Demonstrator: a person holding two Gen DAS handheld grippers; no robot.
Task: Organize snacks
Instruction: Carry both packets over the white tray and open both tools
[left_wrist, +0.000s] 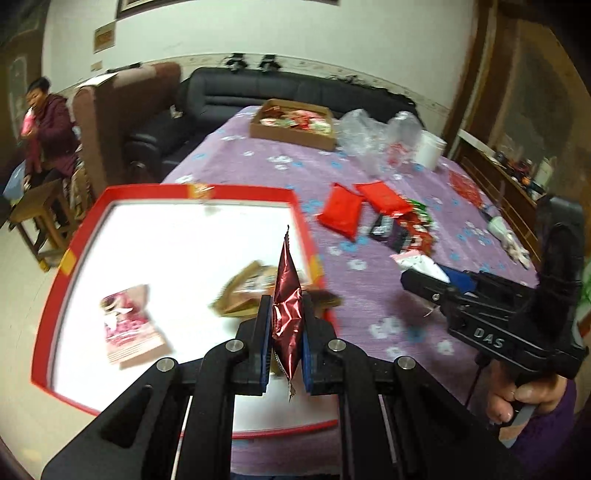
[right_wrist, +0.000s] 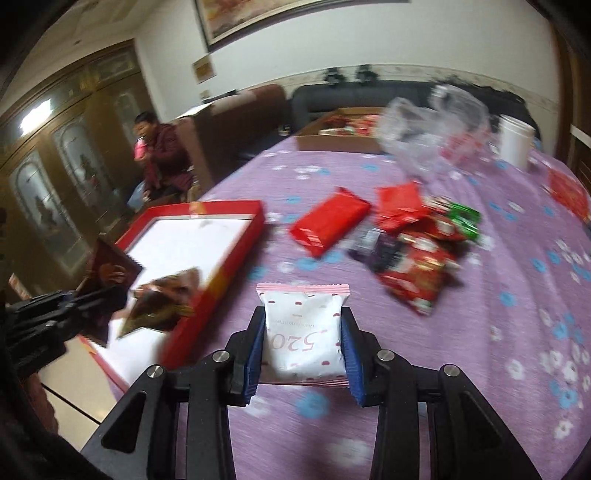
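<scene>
In the left wrist view, a dark red foil packet (left_wrist: 287, 295) is pinched edge-on between the nearly closed fingers of the left gripper (left_wrist: 286, 314), low in the centre of the frame. Behind it a red tray (left_wrist: 236, 194) with a white floor is seen at centre left; a pink packet (left_wrist: 129, 325) and a brown packet (left_wrist: 243, 295) lie inside. A cardboard box (left_wrist: 291, 131) filled with snacks is placed at the top centre of the purple tablecloth (left_wrist: 388, 306). The right gripper (left_wrist: 424, 273) is seen at right.

In the right wrist view, a white packet (right_wrist: 303, 332) is gripped between the partly closed fingers of the right gripper (right_wrist: 303, 347), low in the centre. Loose red packets (right_wrist: 328, 221) are scattered at centre right. The red tray (right_wrist: 221, 280) is seen at left, with brown packets in it.
</scene>
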